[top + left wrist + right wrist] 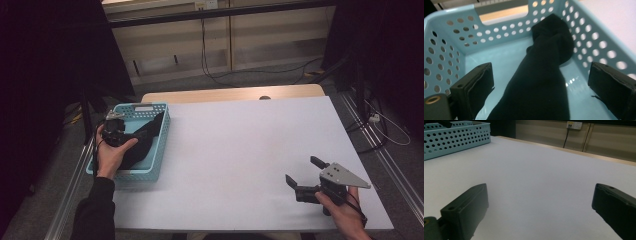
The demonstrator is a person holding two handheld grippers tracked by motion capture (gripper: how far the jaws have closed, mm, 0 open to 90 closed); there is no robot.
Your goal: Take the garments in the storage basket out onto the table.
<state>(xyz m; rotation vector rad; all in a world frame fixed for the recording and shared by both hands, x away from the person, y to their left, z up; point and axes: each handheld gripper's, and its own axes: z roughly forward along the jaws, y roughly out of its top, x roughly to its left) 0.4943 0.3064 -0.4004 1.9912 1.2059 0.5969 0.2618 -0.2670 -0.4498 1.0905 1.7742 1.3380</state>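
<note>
We start with the counter (240, 150), a broad white sheet, bare across its middle. At its left edge sits the pale blue perforated basket (159, 145), and inside it lies a black garment (145, 140), a sock or something like it, stretched along the floor of the basket with one end lifted against the far right wall. Our left claw (114, 131) hangs over the basket with its jaws spread wide, holding nothing; our right claw (305, 175) rests low near the right front corner of the counter, also spread and empty, well apart from the basket.

We judge the step in hand to be taking the garment out. To do it well we should lower the left claw until the jaws straddle the cloth at its thick middle, close on a full fold and not a loose edge, then lift straight up so the cloth clears the basket wall.

The left gripper view shows the garment (544, 75) lying between the two jaws, nearer the left one, with glossy basket floor (499, 60) on both sides. The high view cannot settle that alignment. The right gripper view shows the basket (456, 140) from outside, far across the counter (536, 175).
</note>
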